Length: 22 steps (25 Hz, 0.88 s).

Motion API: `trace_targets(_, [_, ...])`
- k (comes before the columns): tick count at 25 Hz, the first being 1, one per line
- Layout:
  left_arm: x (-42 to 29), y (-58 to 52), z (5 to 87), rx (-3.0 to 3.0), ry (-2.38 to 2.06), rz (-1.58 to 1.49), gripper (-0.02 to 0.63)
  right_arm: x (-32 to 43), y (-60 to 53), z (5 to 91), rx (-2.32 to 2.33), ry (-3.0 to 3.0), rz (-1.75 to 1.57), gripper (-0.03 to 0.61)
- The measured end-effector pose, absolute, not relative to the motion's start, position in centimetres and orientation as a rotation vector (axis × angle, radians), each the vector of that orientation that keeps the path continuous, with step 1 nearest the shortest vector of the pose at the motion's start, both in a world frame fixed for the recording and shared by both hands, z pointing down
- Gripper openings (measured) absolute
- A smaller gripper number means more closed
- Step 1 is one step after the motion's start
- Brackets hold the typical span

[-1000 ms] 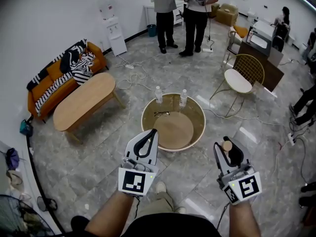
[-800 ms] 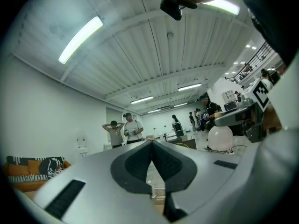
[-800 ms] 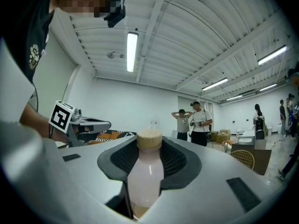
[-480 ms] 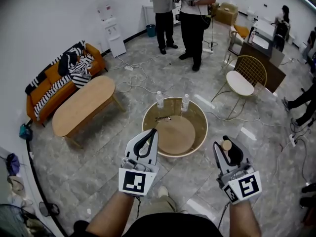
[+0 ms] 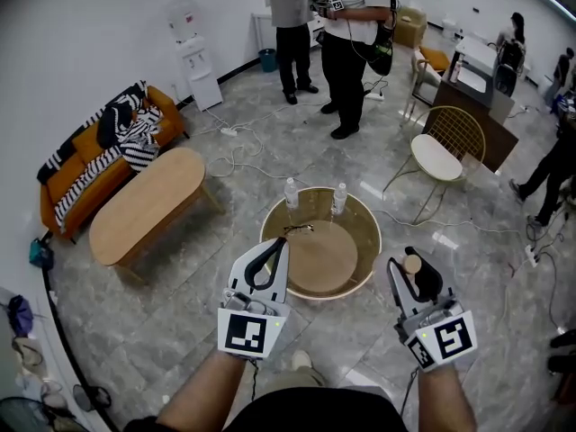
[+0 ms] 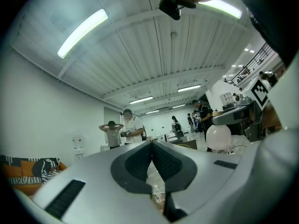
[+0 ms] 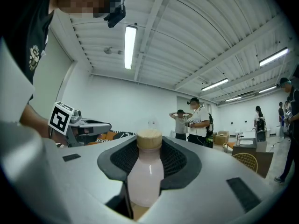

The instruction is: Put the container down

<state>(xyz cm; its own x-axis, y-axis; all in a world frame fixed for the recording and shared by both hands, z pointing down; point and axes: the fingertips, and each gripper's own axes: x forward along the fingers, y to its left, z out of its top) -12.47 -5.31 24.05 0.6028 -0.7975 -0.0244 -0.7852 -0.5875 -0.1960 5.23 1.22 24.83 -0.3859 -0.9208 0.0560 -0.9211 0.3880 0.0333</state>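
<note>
My right tool (image 5: 411,270) clamps the container (image 7: 145,171) upright; left tool (image 5: 277,244) shut, empty. Ahead, the round surface (image 5: 317,261) carries two water bottles (image 5: 291,193).

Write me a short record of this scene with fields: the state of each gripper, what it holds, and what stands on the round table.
Left gripper: shut, nothing between its jaws
Right gripper: shut on small pale pink bottle with tan cap
Bottle state: upright, in the air, not yet put down
Round brown table with white rim: ahead of both grippers
On table: clear plastic water bottle and a second one, both upright
</note>
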Motion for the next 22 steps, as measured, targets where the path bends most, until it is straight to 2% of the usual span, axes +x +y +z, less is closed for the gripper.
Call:
trace_targets(9, [-14.2,-8.5,24.3,-2.669,1.288,-0.063,0.015,3.5,-1.2,24.5,1.73,-2.532,-0.008,0.149])
trace_targets(22, [-12.9,-10.7,24.3,-2.642,1.311,-0.079,0.015,5.9,-4.0,24.9,1.718,-2.545,-0.005,0.149])
